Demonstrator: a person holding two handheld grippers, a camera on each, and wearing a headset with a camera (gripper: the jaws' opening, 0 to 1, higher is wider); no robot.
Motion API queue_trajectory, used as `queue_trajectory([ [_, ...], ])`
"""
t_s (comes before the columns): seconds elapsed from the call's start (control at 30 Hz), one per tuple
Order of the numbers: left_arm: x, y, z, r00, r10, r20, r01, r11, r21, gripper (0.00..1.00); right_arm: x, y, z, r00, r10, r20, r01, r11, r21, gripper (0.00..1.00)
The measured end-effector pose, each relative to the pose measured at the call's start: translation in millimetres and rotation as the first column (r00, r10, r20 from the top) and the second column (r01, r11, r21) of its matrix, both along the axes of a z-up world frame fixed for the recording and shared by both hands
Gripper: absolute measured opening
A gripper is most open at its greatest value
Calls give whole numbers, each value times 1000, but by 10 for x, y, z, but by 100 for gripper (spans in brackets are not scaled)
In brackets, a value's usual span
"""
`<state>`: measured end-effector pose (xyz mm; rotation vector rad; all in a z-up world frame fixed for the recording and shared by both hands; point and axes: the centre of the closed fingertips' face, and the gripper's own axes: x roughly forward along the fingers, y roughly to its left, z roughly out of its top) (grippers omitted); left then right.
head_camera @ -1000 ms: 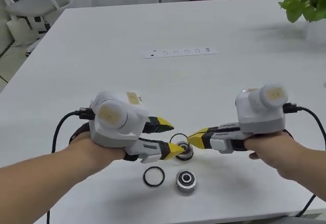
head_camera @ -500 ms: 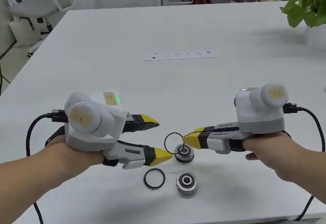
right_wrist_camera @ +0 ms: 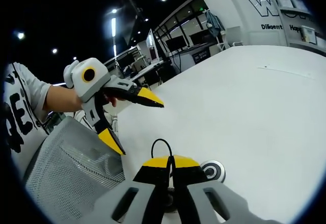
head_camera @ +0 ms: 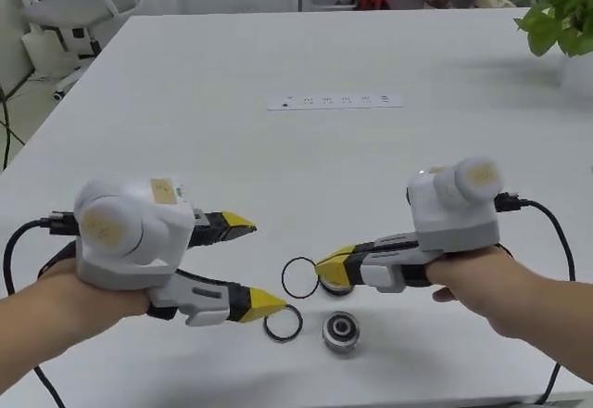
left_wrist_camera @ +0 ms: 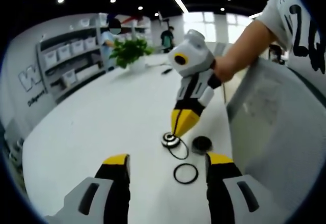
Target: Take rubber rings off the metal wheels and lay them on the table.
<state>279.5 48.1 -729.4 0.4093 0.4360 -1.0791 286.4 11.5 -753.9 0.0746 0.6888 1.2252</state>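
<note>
Ring appears freed: right gripper (head_camera: 324, 269), jaws closed, pinches rubber ring (head_camera: 298, 278) beside metal wheel (head_camera: 337, 287). Left gripper (head_camera: 263, 264) gapes empty. Next, lay the ring clear of the wheel.

table (head_camera: 389, 176): smooth matt white top
metal wheels (head_camera: 340, 330): shiny bare metal
rubber rings (head_camera: 283, 324): matt black rubber
left gripper (head_camera: 264, 264), right gripper (head_camera: 324, 269): smooth white plastic, yellow tips

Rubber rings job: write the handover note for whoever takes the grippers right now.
Left gripper: open, holding nothing.
Right gripper: shut on the thin rubber ring, beside the far wheel.
Done: the loose ring lies flat on the table.
Left: lay the held ring down; the near wheel looks dark-rimmed, so check it for a ring.
</note>
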Motion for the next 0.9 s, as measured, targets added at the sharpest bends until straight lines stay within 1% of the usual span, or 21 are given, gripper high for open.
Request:
queue_trajectory([
  [0.1, -25, 64, -22, 1000, 16, -7, -16, 1000, -3, 62, -37, 25, -57, 1000, 20, -12, -20, 1000, -18, 0],
  [0.23, -61, 114, -52, 1000, 28, -14, -28, 1000, 0, 62, -72, 75, -116, 999, 37, -27, -38, 999, -38, 0],
  [0.33, -82, 142, -64, 999, 36, -18, -36, 999, -1, 61, -105, 104, -194, 998, 50, -45, -53, 996, -65, 0],
  [0.37, -87, 152, -69, 999, 40, -20, -40, 999, -2, 61, -112, 114, -227, 997, 53, -47, -56, 995, -77, 0],
  [0.67, -117, 211, -107, 998, 53, -25, -53, 999, 0, 61, -150, 185, -363, 996, 67, -65, -74, 990, -119, 0],
  [0.9, -118, 245, -139, 997, 63, -33, -63, 998, 3, 61, -154, 191, -418, 995, 64, -70, -73, 988, -137, 0],
])
